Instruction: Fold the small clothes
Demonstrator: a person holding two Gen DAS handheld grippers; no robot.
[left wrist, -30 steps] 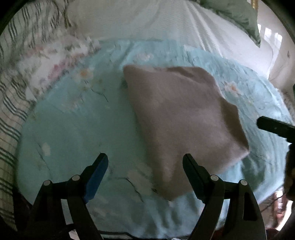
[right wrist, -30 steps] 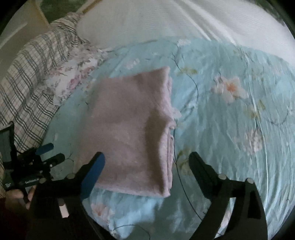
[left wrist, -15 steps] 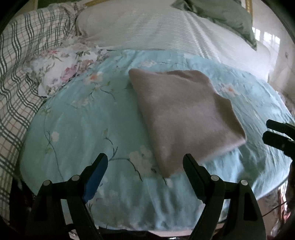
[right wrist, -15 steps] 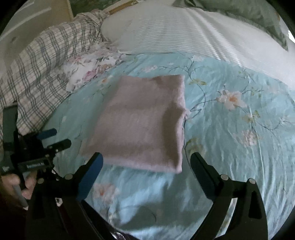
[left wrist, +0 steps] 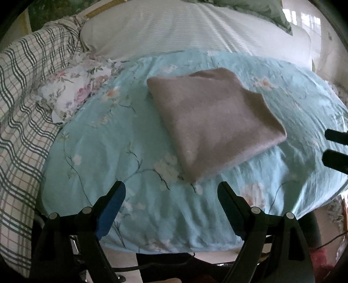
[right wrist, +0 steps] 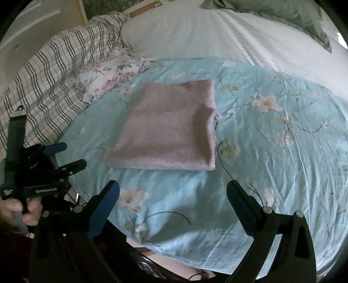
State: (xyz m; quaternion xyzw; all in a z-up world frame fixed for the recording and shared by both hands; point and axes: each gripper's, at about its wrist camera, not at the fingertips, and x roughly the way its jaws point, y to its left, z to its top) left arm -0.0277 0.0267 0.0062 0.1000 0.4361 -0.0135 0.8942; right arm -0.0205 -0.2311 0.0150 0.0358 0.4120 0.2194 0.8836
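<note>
Change since a second ago: both grippers sit farther back from the folded cloth (left wrist: 215, 128); its near corner, which reached between the left gripper's fingers, now lies beyond their tips, and more of the bed's near edge and head end shows.
Left gripper (left wrist: 171, 191): fingers spread wide, nothing between them; its opening has widened slightly in the last moments.
Right gripper (right wrist: 173, 191): fingers spread wide, nothing pinched.
Cloth: a pinkish-grey piece, folded into a rough square, lying flat on the blue flowered sheet (left wrist: 113, 156), apart from both grippers.
Cloth layers: stacked edges show along its right side in the right wrist view (right wrist: 214, 122); how many layers cannot be told.
Cut off: in the left wrist view only two dark finger ends of the right gripper poke in at the right border.
Partly hidden: in the right wrist view the left gripper (right wrist: 63, 156) shows from the side at the left border, with a hand (right wrist: 21, 211) around its handle, only part in frame.
Hard to make out: the near edge of the sheet is blurred; dark shapes under the bed edge cannot be identified.
Bed: a white ribbed cover (right wrist: 217, 32) beyond the blue sheet, a checked blanket (left wrist: 24, 104) bunched at the left, a small flowered cloth (left wrist: 71, 93) beside it.
Room: a green pillow (right wrist: 282, 15) at the far end, bright window light at upper right.
</note>
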